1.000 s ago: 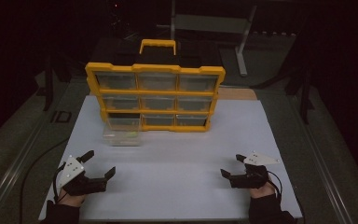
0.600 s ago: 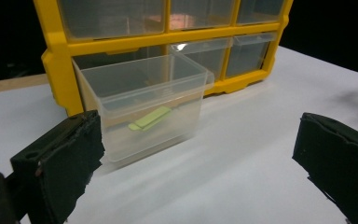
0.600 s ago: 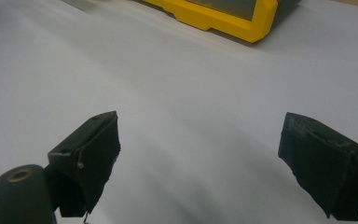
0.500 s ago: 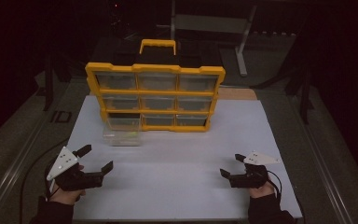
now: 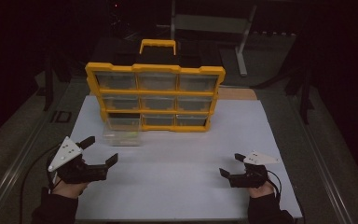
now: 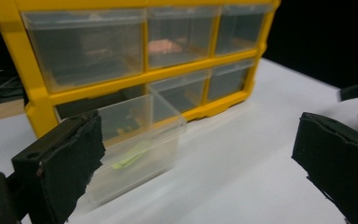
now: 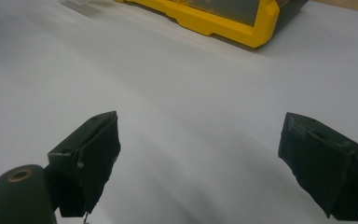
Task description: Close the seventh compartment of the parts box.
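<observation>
Left tool (image 5: 103, 150) at lower left of the high view, jaws spread wide, nothing between them; grey three-cornered plate (image 5: 64, 153) tilted up and to the left, hand (image 5: 68, 188) gripping from below, dark sleeve (image 5: 53, 210) entering at the bottom edge. Its jaws point toward upper right, at a clear drawer (image 5: 122, 133) pulled out of the yellow organizer (image 5: 155, 95) and sitting on the white bench (image 5: 177, 158) just in front of the lower left slot. In the left tool's own view the drawer (image 6: 137, 149) lies near the left-hand jaw, apart from it, something pale green inside. Right tool (image 5: 231, 164) at lower right, jaws also wide and empty, aimed left and slightly up-frame, held low over bare bench, hand (image 5: 260, 190) behind it. Organizer stands upright at centre, well apart from both tools.
</observation>
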Demonstrator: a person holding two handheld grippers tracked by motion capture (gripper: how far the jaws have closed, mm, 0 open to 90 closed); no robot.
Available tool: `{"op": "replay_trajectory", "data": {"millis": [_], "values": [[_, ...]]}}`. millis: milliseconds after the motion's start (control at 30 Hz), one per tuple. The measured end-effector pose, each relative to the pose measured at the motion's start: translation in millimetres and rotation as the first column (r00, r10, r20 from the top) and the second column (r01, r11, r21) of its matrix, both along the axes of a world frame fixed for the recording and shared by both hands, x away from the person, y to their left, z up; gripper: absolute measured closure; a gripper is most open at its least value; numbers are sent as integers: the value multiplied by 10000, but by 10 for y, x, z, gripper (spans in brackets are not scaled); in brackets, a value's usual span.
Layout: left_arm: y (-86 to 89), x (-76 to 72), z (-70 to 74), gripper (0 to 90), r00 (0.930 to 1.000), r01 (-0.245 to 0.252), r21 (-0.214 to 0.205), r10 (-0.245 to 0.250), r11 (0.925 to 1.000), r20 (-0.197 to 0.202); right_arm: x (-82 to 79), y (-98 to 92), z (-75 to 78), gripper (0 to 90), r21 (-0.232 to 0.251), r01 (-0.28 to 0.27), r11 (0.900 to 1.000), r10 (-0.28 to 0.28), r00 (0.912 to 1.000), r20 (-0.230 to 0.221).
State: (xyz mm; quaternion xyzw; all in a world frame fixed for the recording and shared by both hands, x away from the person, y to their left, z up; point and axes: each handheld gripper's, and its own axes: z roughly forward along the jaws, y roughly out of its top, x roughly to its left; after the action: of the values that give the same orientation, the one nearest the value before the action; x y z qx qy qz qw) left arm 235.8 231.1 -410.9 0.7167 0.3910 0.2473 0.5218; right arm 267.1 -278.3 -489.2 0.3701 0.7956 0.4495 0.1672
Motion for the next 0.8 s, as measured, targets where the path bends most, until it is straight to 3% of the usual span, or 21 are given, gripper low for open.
{"op": "replay_trajectory", "data": {"millis": [100,300,400,633,800], "values": [[-24,26,-60,15,10000,-49,134,48,9999,57,-2,2,4,123,3,-3,10000,3,10000,36],[-104,118,-317,23,9990,-317,476,332,9984,-303,1,-9,-1,124,73,-28,10000,28,10000,65],[-120,144,-450,30,9978,-520,385,535,9979,-393,1,-1,-4,124,43,-71,10000,71,10000,33],[-110,206,-715,53,9902,-1068,561,1113,9927,-843,2,-6,-7,124,35,-53,10000,53,10000,41],[-143,264,-810,152,9820,-1409,857,1503,9863,-1147,6,8,-11,124,-44,-137,9999,137,9999,50]]}}
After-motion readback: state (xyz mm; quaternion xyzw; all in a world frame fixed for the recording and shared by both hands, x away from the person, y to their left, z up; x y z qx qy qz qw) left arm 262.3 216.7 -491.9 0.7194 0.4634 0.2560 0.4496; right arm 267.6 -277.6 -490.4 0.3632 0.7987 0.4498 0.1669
